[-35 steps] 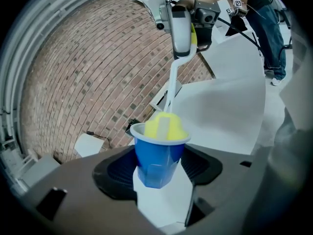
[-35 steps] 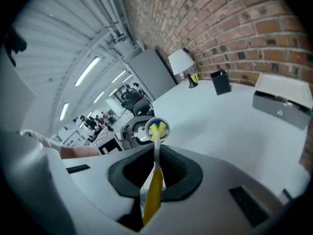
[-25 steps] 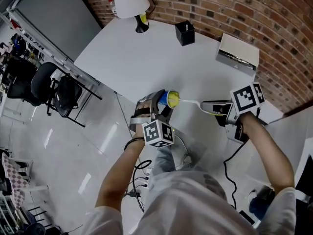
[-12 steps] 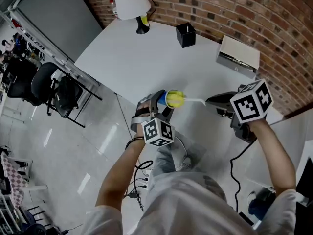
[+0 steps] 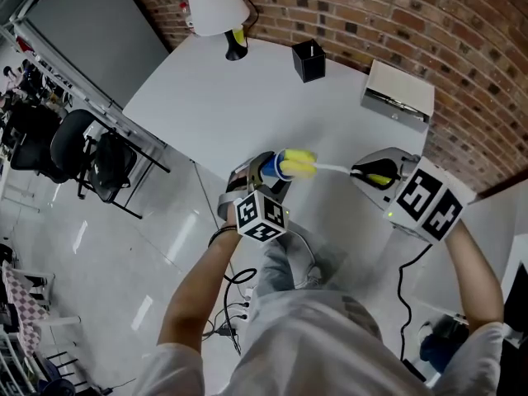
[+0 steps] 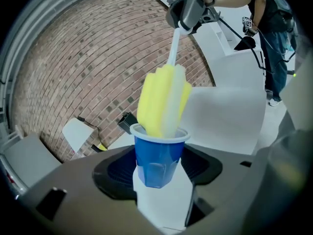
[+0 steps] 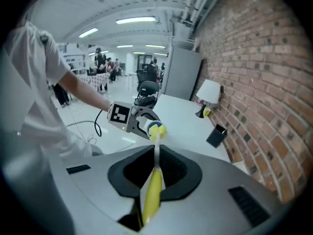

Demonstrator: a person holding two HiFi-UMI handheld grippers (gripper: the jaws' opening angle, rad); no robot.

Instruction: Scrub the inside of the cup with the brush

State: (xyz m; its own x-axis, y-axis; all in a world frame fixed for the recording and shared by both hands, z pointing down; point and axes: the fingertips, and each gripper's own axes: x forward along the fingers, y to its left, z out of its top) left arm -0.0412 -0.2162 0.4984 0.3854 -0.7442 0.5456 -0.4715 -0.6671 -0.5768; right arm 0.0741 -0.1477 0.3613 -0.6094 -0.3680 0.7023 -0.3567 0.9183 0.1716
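My left gripper (image 5: 266, 174) is shut on a small blue plastic cup (image 6: 157, 156), held above the table's near edge with its mouth toward the right gripper (image 5: 363, 174). The cup (image 5: 273, 166) also shows in the head view. The right gripper (image 7: 149, 204) is shut on the yellow handle of a brush (image 7: 152, 192). Its white stem leads to a yellow sponge head (image 6: 163, 102); the head's lower end sits inside the cup's mouth, and most of it sticks out. In the head view the sponge head (image 5: 299, 163) lies just right of the cup.
The white table (image 5: 214, 97) carries a white lamp (image 5: 216, 8) at the far left, a black pen holder (image 5: 308, 60) at the back and a white box (image 5: 398, 91) by the brick wall. Cables lie on the floor (image 5: 235, 291). Black chairs (image 5: 78, 151) stand at the left.
The right gripper has drawn back to the right and rolled over. The sponge head has come partly out of the cup. The left gripper and cup have stayed almost in place.
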